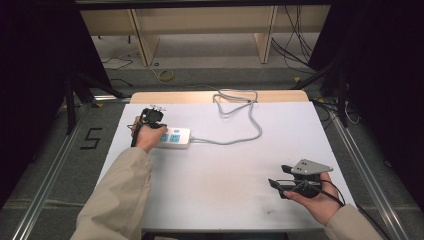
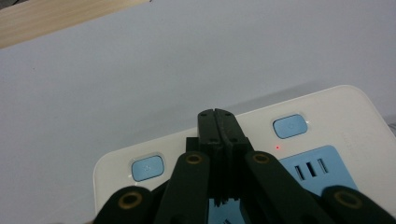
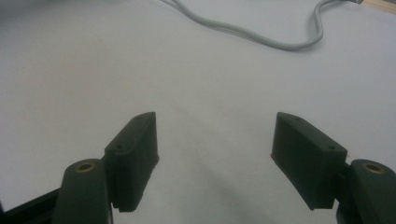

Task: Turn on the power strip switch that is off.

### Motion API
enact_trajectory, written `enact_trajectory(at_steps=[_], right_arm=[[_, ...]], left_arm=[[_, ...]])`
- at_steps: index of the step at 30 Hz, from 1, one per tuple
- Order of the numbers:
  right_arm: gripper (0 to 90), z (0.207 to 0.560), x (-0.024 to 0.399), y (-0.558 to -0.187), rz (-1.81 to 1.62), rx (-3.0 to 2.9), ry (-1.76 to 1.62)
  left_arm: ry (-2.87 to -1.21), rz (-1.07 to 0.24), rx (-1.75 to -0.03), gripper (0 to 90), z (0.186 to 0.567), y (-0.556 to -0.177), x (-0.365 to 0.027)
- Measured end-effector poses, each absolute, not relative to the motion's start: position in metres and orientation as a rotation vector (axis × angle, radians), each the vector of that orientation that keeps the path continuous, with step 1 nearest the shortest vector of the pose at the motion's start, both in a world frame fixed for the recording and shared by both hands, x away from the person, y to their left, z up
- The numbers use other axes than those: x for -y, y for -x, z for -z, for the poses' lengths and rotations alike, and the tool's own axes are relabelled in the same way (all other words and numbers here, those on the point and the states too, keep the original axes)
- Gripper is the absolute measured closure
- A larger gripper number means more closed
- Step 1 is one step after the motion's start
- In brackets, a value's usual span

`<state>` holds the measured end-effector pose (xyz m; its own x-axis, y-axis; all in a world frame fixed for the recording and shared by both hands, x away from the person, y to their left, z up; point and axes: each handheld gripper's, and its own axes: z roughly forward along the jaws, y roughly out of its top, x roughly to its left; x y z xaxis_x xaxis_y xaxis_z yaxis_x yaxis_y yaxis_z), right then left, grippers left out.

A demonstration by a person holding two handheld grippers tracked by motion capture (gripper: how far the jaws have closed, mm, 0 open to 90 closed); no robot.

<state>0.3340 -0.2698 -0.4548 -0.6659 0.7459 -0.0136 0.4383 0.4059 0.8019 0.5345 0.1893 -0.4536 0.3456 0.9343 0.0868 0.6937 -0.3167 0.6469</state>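
power strip [image 1: 172, 137] near table's [image 1: 225, 170] left edge, left gripper [image 2: 218, 114] jaws pressed together over it; right gripper [image 3: 212, 154] jaws spread, bare tabletop ahead.

A white tabletop [image 1: 220, 170] is seen. A white power strip [image 1: 176, 137] is laid toward its ten o'clock. A grey cord [image 1: 240, 135] is trailed from it toward twelve o'clock.

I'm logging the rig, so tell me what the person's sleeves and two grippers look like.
Both sleeves are beige. The left gripper is black, with flat linkage arms pinned by brass-coloured rivets. The right gripper is black too, with blocky wedge-shaped jaws, a grey three-cornered plate on top and a thin black cable looping by the hand.
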Motion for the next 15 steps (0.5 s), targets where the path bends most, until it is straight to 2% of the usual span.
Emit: enact_trajectory(at_steps=[15], right_arm=[[31.6, 0.4546, 0.2694, -0.3336, -1.144, -2.300, -1.019]], left_arm=[[-2.165, -0.644, -1.399, 89.6, 0.4528, -0.5369, -0.1839]])
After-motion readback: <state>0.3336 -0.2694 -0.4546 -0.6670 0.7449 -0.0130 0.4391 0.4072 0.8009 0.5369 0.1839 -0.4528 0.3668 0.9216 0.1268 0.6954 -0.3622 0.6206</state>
